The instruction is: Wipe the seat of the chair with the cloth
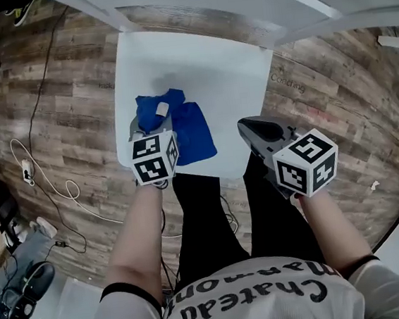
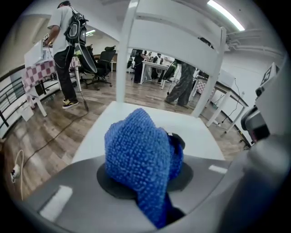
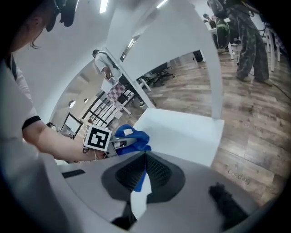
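head view: the white seat (image 1: 239, 66) fills the upper middle, with wood floor (image 1: 65, 98) around it. the blue cloth (image 1: 193, 134) sits on the front left part of the seat, one end flat on it and the other bunched up. the left gripper (image 1: 154, 121) is over that same front left part, clenched on the bunched end. the right gripper (image 1: 247, 125) hangs over the seat's front right edge, apart from the cloth. a thin cable (image 1: 45, 171) trails across the floor left of the seat.

left gripper view: the left gripper (image 2: 145, 175) has its jaws clamped on the cloth (image 2: 136, 154), which rises in a nubby mound between them and hides most of their pads. bare seat (image 2: 200, 136) stretches away behind the mound. the chair back (image 2: 182, 45) stands at the seat's far edge. past the seat, on the left, a person (image 2: 63, 54) stands on the floor with a backpack on.

right gripper view: the right gripper (image 3: 145, 157) has its jaws brought together at the tips and grasps nothing; only a thin wedge opens lower down, showing blue and white beyond. past them the seat (image 3: 182, 132) lies pale and bare. at the seat's left side the left gripper (image 3: 120, 143) grips the cloth (image 3: 136, 136). the chair back (image 3: 200, 54) arcs above the seat.
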